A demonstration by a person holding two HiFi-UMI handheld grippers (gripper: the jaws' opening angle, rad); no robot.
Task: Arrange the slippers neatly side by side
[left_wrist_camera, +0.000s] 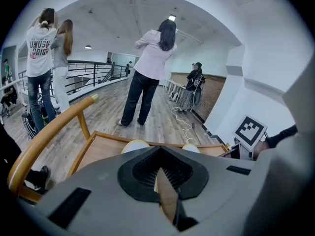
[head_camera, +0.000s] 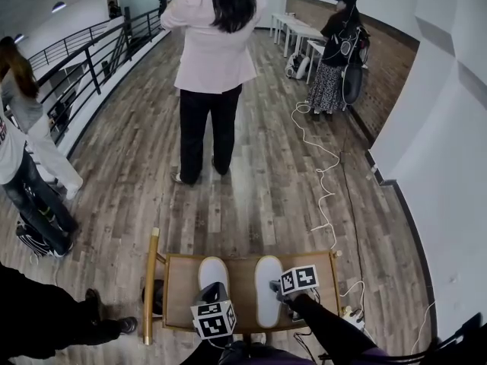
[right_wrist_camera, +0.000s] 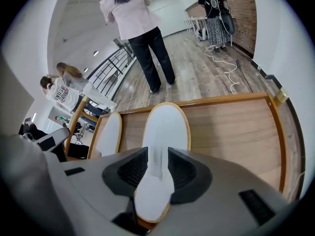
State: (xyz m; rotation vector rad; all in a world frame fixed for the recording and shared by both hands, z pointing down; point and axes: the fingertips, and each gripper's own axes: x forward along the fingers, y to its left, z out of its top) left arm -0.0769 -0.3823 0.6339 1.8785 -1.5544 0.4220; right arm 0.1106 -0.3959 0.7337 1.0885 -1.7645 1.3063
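Note:
Two flat white slippers with tan rims lie side by side, toes pointing away, on a low wooden tray (head_camera: 243, 259). My left gripper (head_camera: 214, 288) hangs over the heel of the left slipper (head_camera: 212, 271). Its jaws (left_wrist_camera: 160, 167) look shut, with only a thin tan sliver showing between the pads. I cannot tell what that sliver is. My right gripper (head_camera: 276, 289) is at the heel of the right slipper (head_camera: 267, 276). In the right gripper view the right gripper (right_wrist_camera: 154, 159) stands open over the right slipper (right_wrist_camera: 165, 127), pads apart from it. The left slipper (right_wrist_camera: 109, 132) lies parallel beside it.
A rounded wooden rail (head_camera: 151, 280) runs along the tray's left side. A person in a pink jacket (head_camera: 214, 52) stands on the wood floor ahead. More people stand at the left, near a black railing (head_camera: 91, 59). A white cable (head_camera: 323, 173) snakes along the right wall.

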